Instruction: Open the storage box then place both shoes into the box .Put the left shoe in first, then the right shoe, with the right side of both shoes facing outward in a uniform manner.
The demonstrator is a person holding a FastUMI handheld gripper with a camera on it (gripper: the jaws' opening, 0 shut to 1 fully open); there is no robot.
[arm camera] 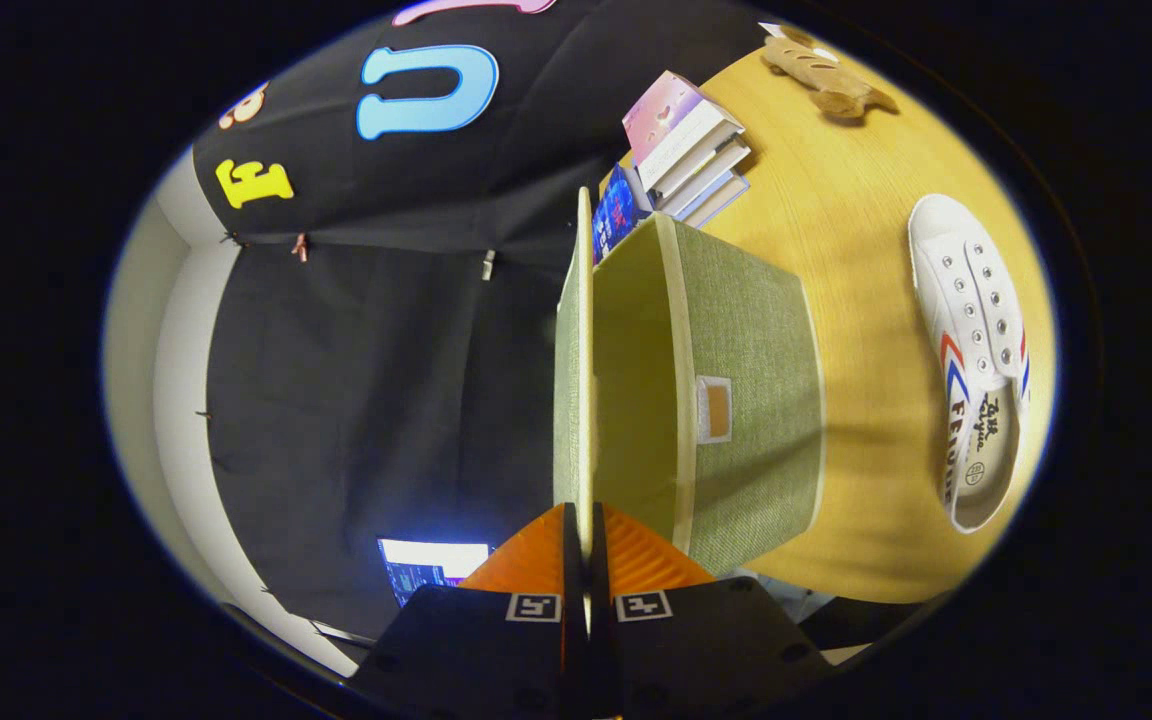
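The gripper is closed on the edge of the lid of the storage box; both fingers press the thin panel between them, and the lid stands lifted away from the open box. The view is rolled to one side. The box is covered with green fabric and looks light and rather stiff, so I judge the lid swings easily, but a thin edge can slip from the pads. From the box, one white shoe lies on the wooden table at about 3 o'clock, well apart. It seems light with a soft canvas upper; the heel collar is probably the best place to hold. A pile of books lies at 12 o'clock, a plush toy beyond it.
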